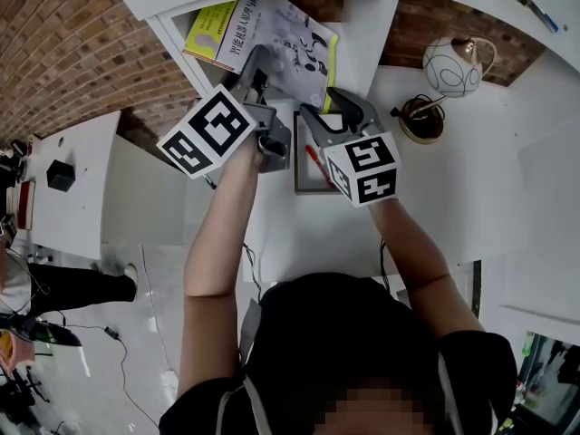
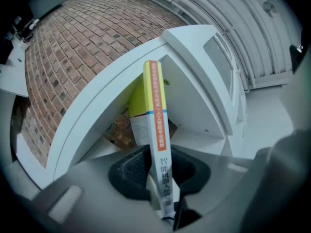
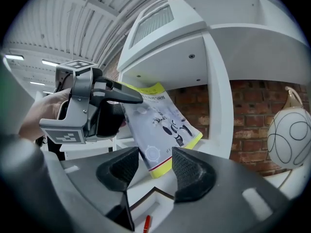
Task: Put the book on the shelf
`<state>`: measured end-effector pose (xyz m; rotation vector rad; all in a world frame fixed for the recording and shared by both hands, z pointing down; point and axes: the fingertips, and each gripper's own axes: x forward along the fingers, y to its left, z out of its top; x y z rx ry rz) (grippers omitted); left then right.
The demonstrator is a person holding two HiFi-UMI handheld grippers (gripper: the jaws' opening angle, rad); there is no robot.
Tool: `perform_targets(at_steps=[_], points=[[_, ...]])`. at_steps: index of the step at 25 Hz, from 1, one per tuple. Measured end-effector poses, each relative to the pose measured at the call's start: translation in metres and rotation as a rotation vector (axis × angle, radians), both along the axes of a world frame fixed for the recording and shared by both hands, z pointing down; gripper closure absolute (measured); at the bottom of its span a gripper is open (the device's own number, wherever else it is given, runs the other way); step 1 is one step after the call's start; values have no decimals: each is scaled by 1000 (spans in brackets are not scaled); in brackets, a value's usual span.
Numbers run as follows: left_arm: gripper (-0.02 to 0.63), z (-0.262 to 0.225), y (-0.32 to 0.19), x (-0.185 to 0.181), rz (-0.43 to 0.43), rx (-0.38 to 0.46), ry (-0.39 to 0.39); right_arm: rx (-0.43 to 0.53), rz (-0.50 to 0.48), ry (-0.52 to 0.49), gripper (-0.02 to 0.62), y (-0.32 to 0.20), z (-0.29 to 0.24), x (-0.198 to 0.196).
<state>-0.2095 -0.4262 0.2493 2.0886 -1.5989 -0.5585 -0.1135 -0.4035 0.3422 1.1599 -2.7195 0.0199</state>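
1. Left gripper view: shows the left hand-held gripper (image 2: pixel 158 171) closed on the book (image 2: pixel 155 110), with both dark pads pressed against the lower end of the yellow, orange and white spine.
2. Finds the book's upper part reaching into the opening of the white shelf (image 2: pixel 194 96), with the spine turned toward the camera and the brick wall (image 2: pixel 73 47) behind.
3. Right gripper view: shows the right hand-held gripper (image 3: pixel 156 171) open, pads apart and pressing on nothing, with the book's yellow-edged lower corner seen beyond the gap.
4. Catches the book tilted there inside the shelf compartment, grey cover facing out, pinched near its top edge by the left hand-held gripper.
5. Cannot tell whether the lower corner touches the shelf board.
6. Picks out a red pen (image 3: pixel 146 224) just below the right jaws.
7. Head view: places both marker cubes side by side in front of the shelf, the left hand-held gripper (image 1: pixel 258 71) reaching further in than the right hand-held gripper (image 1: pixel 340 107).
8. Sets a round white ornament (image 1: pixel 450 66) with dark curved lines and a small brown dish (image 1: pixel 422 120) to the right on the white counter (image 1: pixel 471 188), well apart from the book.
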Motion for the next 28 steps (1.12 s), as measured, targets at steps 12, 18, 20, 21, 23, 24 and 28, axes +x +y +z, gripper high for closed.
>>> perform_targets(at_steps=[12, 18, 20, 21, 23, 24, 28], points=[[486, -3, 12, -1, 31, 40, -77, -15, 16, 1, 390, -11, -5, 1], [550, 0, 22, -6, 1, 58, -115, -20, 56, -17, 423, -24, -8, 5], [591, 2, 22, -8, -15, 51, -141, -23, 70, -28, 427, -29, -10, 6], [591, 3, 22, -9, -17, 50, -152, -23, 77, -30, 428, -31, -10, 7], [592, 3, 23, -8, -11, 53, -167, -20, 90, -28, 428, -34, -10, 10], [592, 3, 24, -8, -8, 54, -174, -19, 93, -28, 428, -35, -10, 11], [592, 7, 26, -7, -2, 48, -191, -20, 98, -21, 429, -37, -9, 11]])
